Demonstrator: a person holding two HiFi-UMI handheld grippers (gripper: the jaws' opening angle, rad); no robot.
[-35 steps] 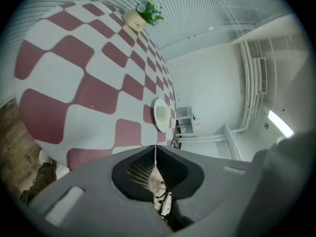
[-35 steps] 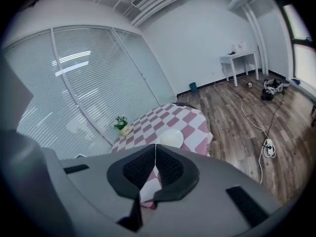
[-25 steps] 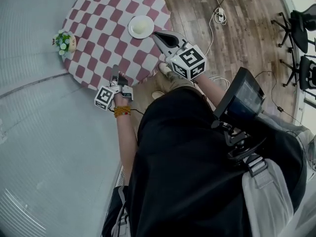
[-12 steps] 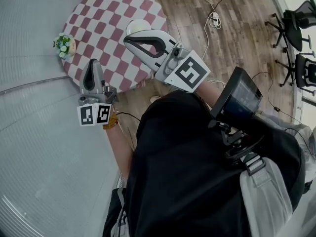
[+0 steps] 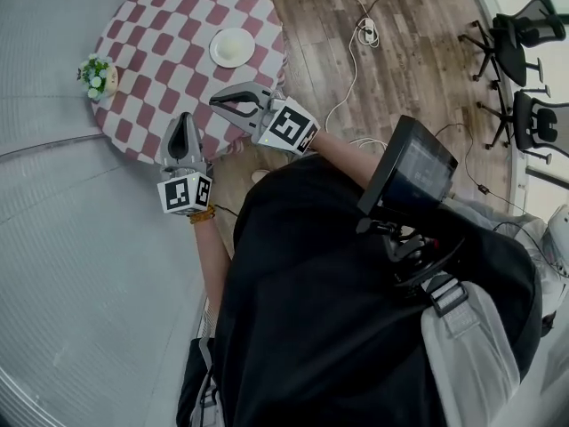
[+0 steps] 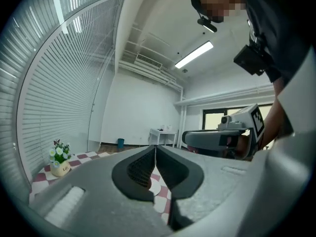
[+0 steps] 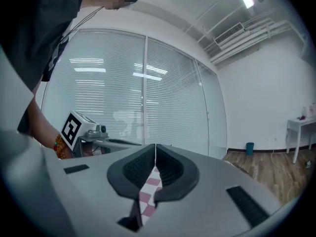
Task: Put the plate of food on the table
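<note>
A white plate of pale food [image 5: 232,47] rests on the far side of a round table with a red-and-white checked cloth [image 5: 160,52]. Both grippers hover over the table's near edge, apart from the plate. My left gripper [image 5: 184,117] points toward the table with its jaws shut and nothing between them. My right gripper [image 5: 216,99] points left over the cloth, also shut and empty. In the left gripper view the left gripper [image 6: 155,147] faces the right gripper [image 6: 217,138]. In the right gripper view the right gripper [image 7: 155,146] has the checked cloth [image 7: 148,197] below it.
A small pot of flowers [image 5: 96,76] stands at the table's left edge, also seen as the flower pot [image 6: 59,159]. Cables and a power strip [image 5: 364,32] lie on the wooden floor. Office chairs [image 5: 507,52] stand at the right. A glass wall with blinds runs along the left.
Both grippers were lifted close to the head camera, hiding the plate, then dropped back over the table's near edge. The right gripper has drawn away from the plate, which has not moved.
</note>
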